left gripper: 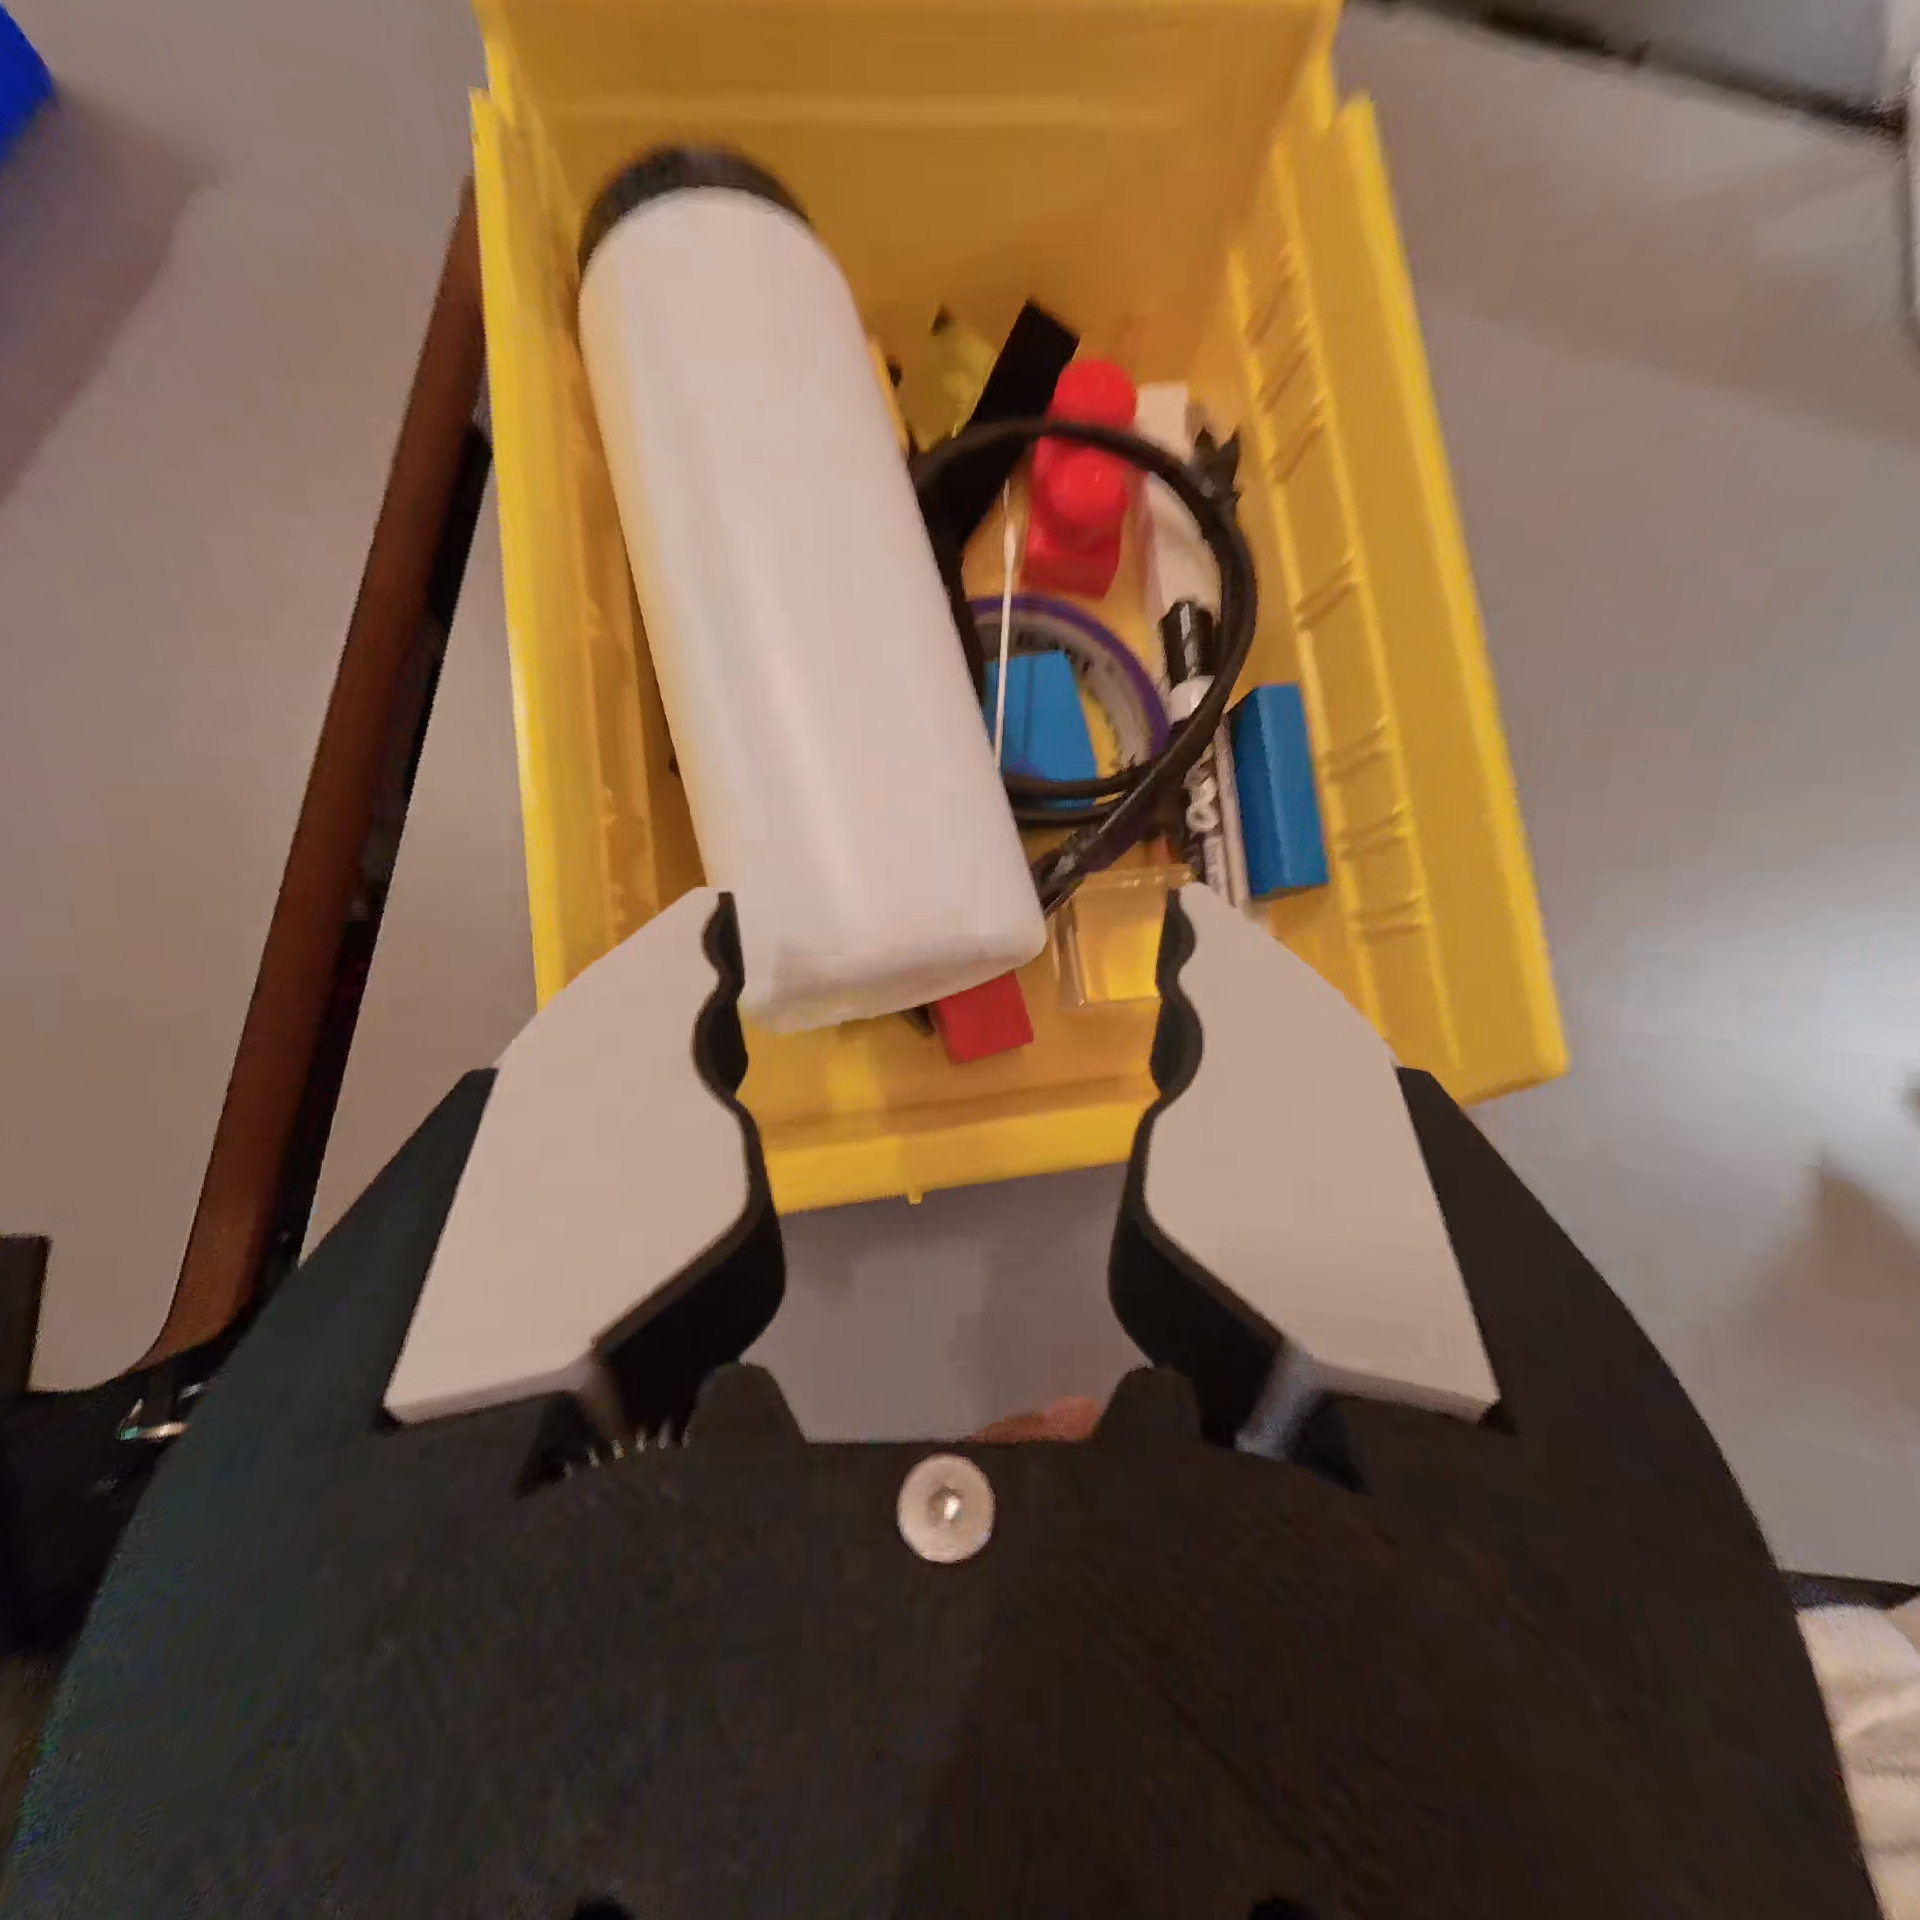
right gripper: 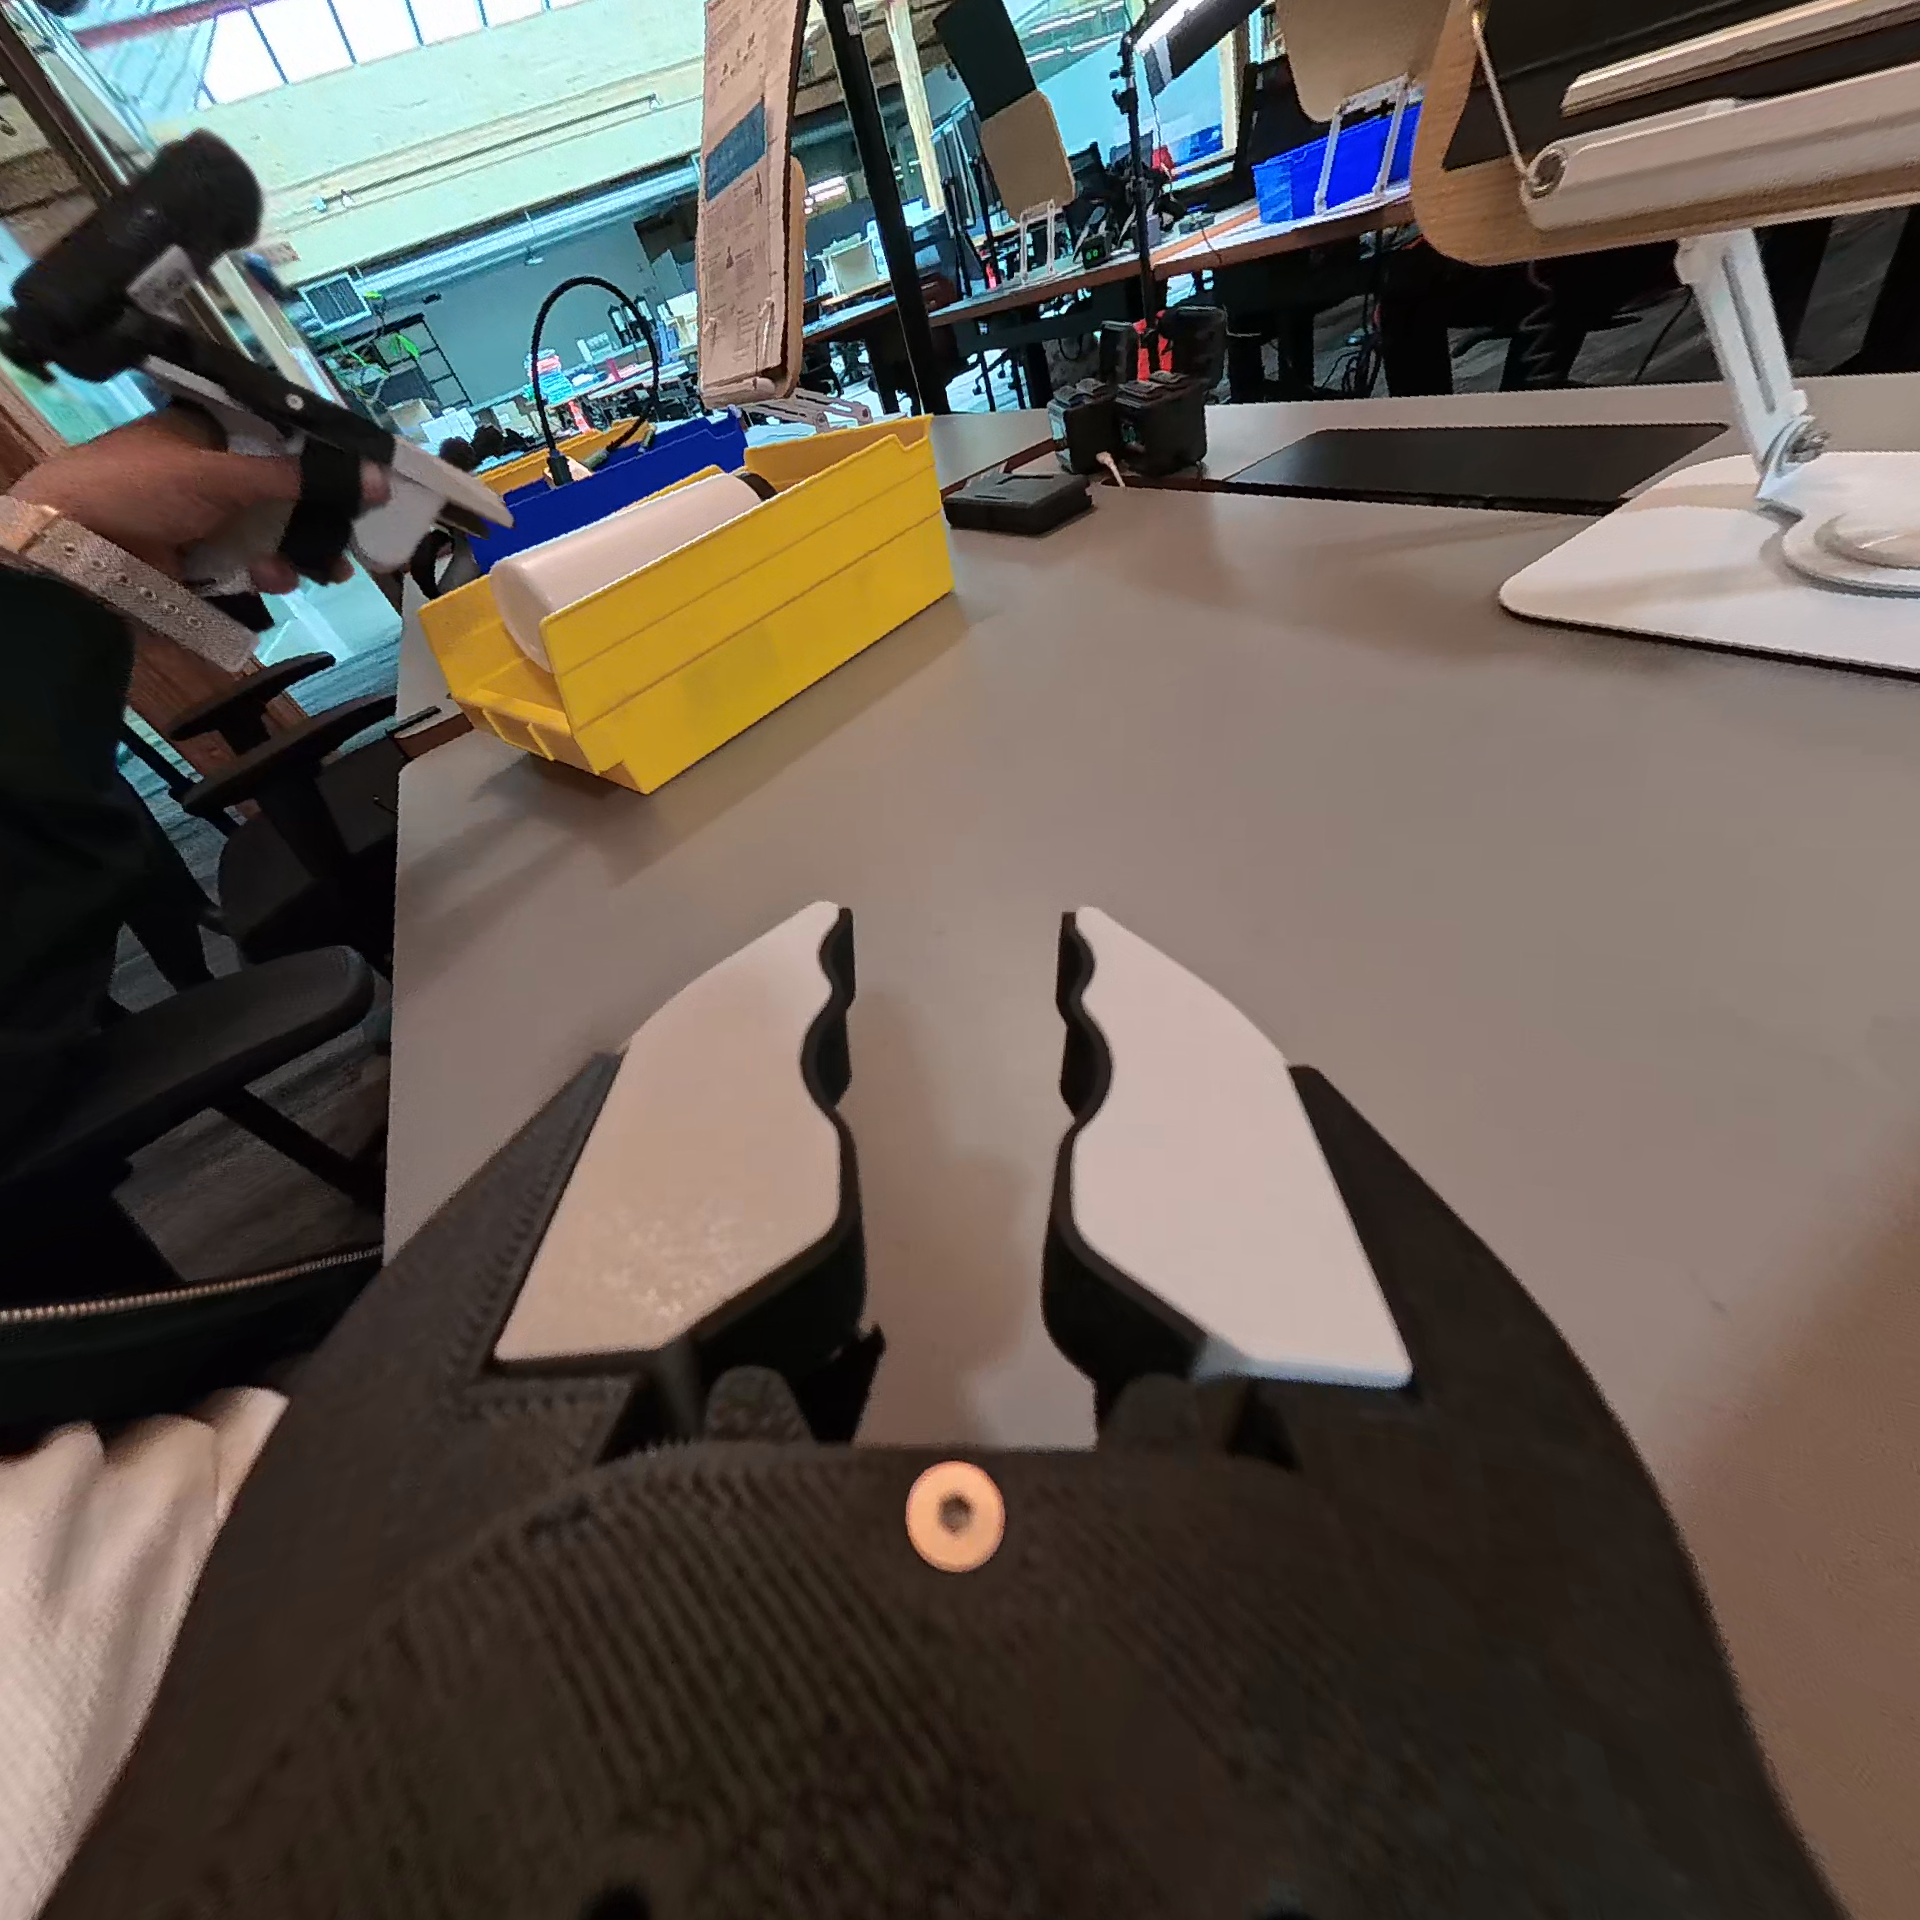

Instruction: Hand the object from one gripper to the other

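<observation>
1. The left gripper (left gripper: 951, 940) hangs above the near end of the yellow bin (left gripper: 1382, 582), fingers wide apart, empty.
2. The white bottle (left gripper: 790, 613) lies inside the bin, beside small clutter.
3. The right gripper (right gripper: 956, 951) hovers over the grey table (right gripper: 1299, 790), well apart; fingers parted, empty.

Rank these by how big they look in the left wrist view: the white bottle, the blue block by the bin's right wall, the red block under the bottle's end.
1. white bottle, by far the largest
2. blue block
3. red block, partly hidden under the bottle, so its full size is unsure
</observation>
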The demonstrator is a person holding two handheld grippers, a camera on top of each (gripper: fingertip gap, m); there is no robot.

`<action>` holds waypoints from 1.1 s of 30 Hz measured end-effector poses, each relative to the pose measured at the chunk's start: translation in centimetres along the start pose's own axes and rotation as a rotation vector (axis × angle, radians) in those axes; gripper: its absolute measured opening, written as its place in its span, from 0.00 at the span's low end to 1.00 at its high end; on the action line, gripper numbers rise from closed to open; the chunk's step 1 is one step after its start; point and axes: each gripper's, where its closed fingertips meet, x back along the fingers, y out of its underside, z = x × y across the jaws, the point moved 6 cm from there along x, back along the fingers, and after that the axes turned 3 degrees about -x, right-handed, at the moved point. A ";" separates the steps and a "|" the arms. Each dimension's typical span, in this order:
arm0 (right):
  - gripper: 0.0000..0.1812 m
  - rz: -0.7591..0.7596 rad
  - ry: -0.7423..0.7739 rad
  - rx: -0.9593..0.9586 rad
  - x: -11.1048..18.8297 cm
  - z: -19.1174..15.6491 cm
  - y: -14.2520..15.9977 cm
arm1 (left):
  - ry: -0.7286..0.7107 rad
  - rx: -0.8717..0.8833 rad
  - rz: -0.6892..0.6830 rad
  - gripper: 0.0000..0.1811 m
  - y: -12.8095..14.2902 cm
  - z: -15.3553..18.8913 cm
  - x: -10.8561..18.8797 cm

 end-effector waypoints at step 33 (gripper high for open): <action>0.19 0.025 0.093 0.003 3.2 0.1 0.4 | 0.103 0.148 -0.067 0.53 -1.0 -2.0 -4.7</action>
